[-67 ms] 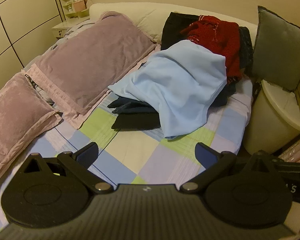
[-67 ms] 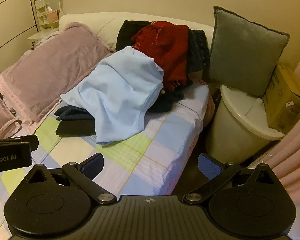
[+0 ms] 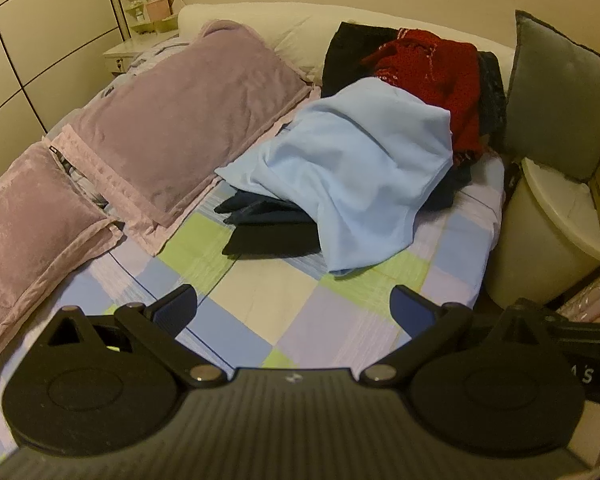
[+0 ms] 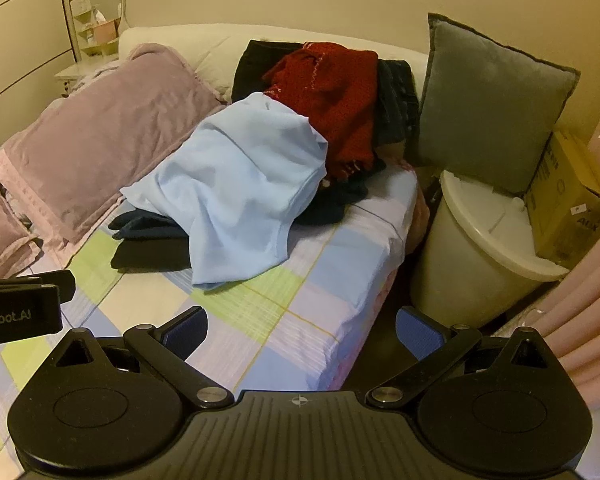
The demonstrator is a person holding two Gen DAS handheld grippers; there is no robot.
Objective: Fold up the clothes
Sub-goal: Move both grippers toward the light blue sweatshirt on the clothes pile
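— When I hold this moment against the one just before, almost nothing has changed: the bed (image 3: 260,308), the pile and both tools look the same in both views. Do you agree?

— Yes. So I judge that the folding has not begun yet; no garment is picked up, and the first step, taking one piece from the pile, is still to do.

— Where do the clothes lie?

— They are heaped at the far right corner of the bed, near the head edge and close to the right edge. On the bed's left side lie the mauve pillows (image 3: 188,108).

— And how do the clothes look?

— The largest piece on top is the light blue garment (image 4: 240,184), crumpled, spread loosely, its lower end hanging toward the middle of the bed. Behind it lies the red knitted garment (image 4: 332,96), also bunched. Under the blue one dark clothes (image 3: 272,228) stick out on the left; these look flatter, but I cannot tell if they are folded.

— The tools?

— The left tool (image 3: 294,306) has its jaws spread fully wide, with nothing between them, only the checked sheet below. The right tool (image 4: 302,328) is the same, wide and empty, above the bed's right edge.
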